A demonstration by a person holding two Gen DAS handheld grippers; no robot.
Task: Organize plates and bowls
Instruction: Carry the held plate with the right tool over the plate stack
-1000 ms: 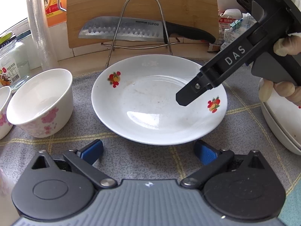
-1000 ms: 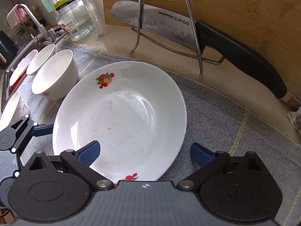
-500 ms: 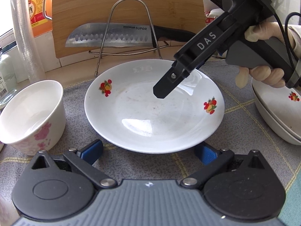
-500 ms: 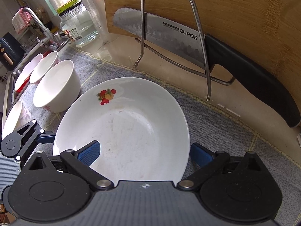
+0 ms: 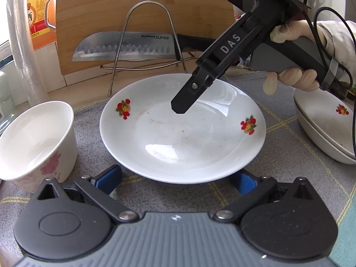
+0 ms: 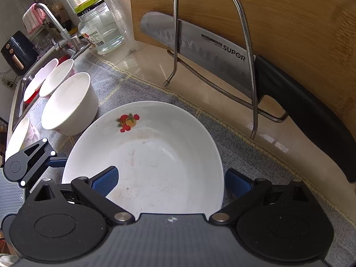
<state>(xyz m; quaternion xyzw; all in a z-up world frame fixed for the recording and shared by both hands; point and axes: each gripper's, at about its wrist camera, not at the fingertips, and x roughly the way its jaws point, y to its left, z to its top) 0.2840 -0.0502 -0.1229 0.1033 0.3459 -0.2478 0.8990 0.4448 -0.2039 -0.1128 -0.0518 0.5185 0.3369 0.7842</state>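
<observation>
A white plate with red fruit prints lies on the grey cloth, also seen in the right wrist view as the plate. My left gripper is open at the plate's near rim, one blue pad on each side. My right gripper is open and hovers over the plate's inside; in the left wrist view the right gripper slants down from the upper right. A white bowl with pink flowers stands left of the plate. Two stacked plates sit at the right.
Behind the plate a knife rests in a wire rack against a bamboo cutting board. Several bowls line the cloth's left side towards the sink and faucet. A glass jar stands at the back.
My right gripper has moved forward and left over the plate, towards its far side. My left gripper has come slightly nearer the plate's near rim. Both stay open.
</observation>
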